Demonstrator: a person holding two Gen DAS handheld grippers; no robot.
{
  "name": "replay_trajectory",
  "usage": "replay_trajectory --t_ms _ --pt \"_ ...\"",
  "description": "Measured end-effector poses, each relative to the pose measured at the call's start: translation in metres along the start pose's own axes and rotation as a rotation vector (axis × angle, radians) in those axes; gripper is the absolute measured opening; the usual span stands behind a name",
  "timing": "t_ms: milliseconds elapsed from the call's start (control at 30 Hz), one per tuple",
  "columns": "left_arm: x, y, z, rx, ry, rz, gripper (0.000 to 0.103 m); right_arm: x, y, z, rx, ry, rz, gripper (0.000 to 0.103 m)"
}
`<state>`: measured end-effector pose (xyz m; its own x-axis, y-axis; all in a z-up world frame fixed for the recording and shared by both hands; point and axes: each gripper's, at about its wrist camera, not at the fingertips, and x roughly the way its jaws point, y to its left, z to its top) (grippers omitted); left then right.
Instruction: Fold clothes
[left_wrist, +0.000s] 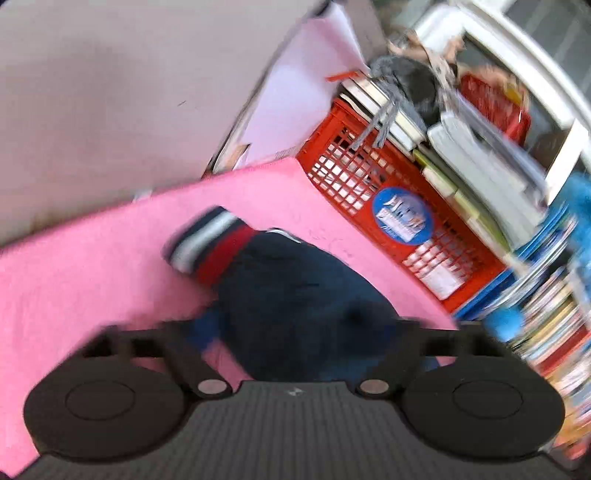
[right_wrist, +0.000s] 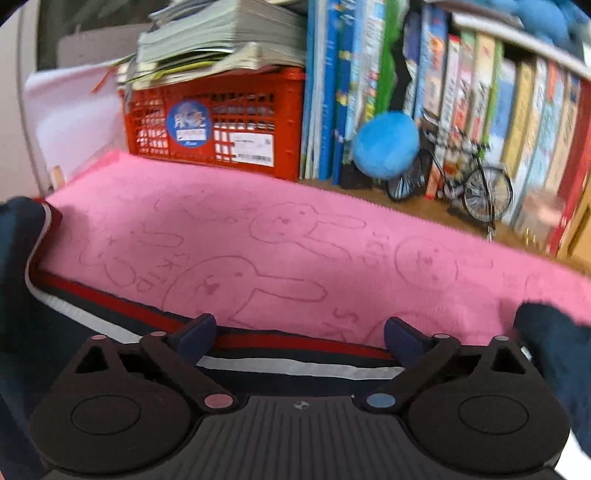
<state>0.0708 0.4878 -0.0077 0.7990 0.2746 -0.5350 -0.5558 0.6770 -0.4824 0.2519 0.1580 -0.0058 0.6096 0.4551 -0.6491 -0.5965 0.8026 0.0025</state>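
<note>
Navy knit garment with a red-and-white striped hem (right_wrist: 295, 360) lies bunched along the near edge of the pink plush towel (right_wrist: 295, 240); right gripper (right_wrist: 299, 336) spread wide over the hem, left gripper (left_wrist: 295, 332) apparently wide, blurred; a shallow pinch could snag the towel too.

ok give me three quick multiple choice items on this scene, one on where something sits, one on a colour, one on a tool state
1. Where is the red crate?
A. behind the pink towel
B. on the garment
C. under the model bicycle

2. What colour is the stripe at the garment's hem edge, next to the towel?
A. yellow
B. red
C. green

3. How does the right tool stand?
A. shut on the towel
B. shut on a book
C. open, over the striped hem

Answers:
1. A, the crate stands past the towel's far edge.
2. B, a red band borders the navy and white ones.
3. C, its fingers are wide apart with the hem between them.
</note>
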Motion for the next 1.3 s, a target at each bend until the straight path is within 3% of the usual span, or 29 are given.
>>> replay_trajectory --t_ms 33,67,167,267,300,367,433,533,700,767,833,900,967,1100,1167,1267,1300 --pt "0.004 -0.003 0.001 0.01 0.007 -0.004 0.014 0.0 -0.001 0.0 0.007 0.002 0.004 0.099" --pt "0.003 -0.004 0.003 -0.004 -0.002 -0.025 0.009 0.0 -0.001 -0.001 0.006 0.001 0.002 0.099" --pt "-0.044 -0.018 0.007 0.047 -0.198 -0.058 0.008 -0.001 0.001 -0.001 -0.004 0.0 -0.005 0.1" --pt "-0.101 -0.042 0.0 0.187 -0.388 -0.064 0.008 0.001 -0.002 -0.001 0.011 0.006 0.005 0.101" --pt "-0.117 -0.051 -0.006 0.239 -0.429 -0.051 0.008 0.002 -0.002 -0.001 0.011 0.007 0.006 0.101" --pt "-0.136 -0.064 -0.023 0.346 -0.457 0.048 0.011 0.0 -0.001 -0.001 0.001 0.003 0.001 0.101" --pt "-0.134 -0.063 -0.04 0.415 -0.411 0.168 0.016 -0.004 -0.001 -0.001 -0.02 -0.007 -0.008 0.101" --pt "-0.116 -0.036 -0.047 0.361 -0.249 0.23 0.02 -0.019 -0.01 -0.001 -0.041 -0.022 -0.016 0.101" --pt "-0.09 0.005 -0.06 0.279 0.003 0.327 0.036 -0.061 -0.05 -0.005 -0.105 -0.049 -0.079 0.102" --pt "-0.108 -0.004 -0.065 0.328 -0.039 0.342 0.066 -0.082 -0.077 -0.012 -0.117 -0.051 -0.162 0.103" --pt "-0.132 -0.017 -0.07 0.394 -0.12 0.334 0.073 -0.1 -0.111 -0.023 -0.084 -0.044 -0.239 0.103" --pt "-0.152 -0.036 -0.072 0.456 -0.187 0.283 0.077 -0.116 -0.147 -0.036 -0.027 -0.033 -0.311 0.103" --pt "-0.157 -0.062 -0.067 0.511 -0.189 0.182 0.092 -0.133 -0.183 -0.049 0.03 -0.022 -0.382 0.103" --pt "-0.121 -0.121 -0.067 0.562 -0.051 -0.083 0.093 -0.157 -0.243 -0.079 0.164 0.0 -0.473 0.103" --pt "-0.088 -0.151 -0.072 0.593 0.012 -0.225 0.094 -0.162 -0.259 -0.092 0.21 0.001 -0.465 0.103" --pt "-0.039 -0.194 -0.084 0.642 0.098 -0.425 0.1 -0.16 -0.259 -0.097 0.168 0.0 -0.449 0.103" --pt "-0.026 -0.205 -0.088 0.67 0.126 -0.437 0.1 -0.16 -0.259 -0.099 0.153 -0.001 -0.444 0.103"
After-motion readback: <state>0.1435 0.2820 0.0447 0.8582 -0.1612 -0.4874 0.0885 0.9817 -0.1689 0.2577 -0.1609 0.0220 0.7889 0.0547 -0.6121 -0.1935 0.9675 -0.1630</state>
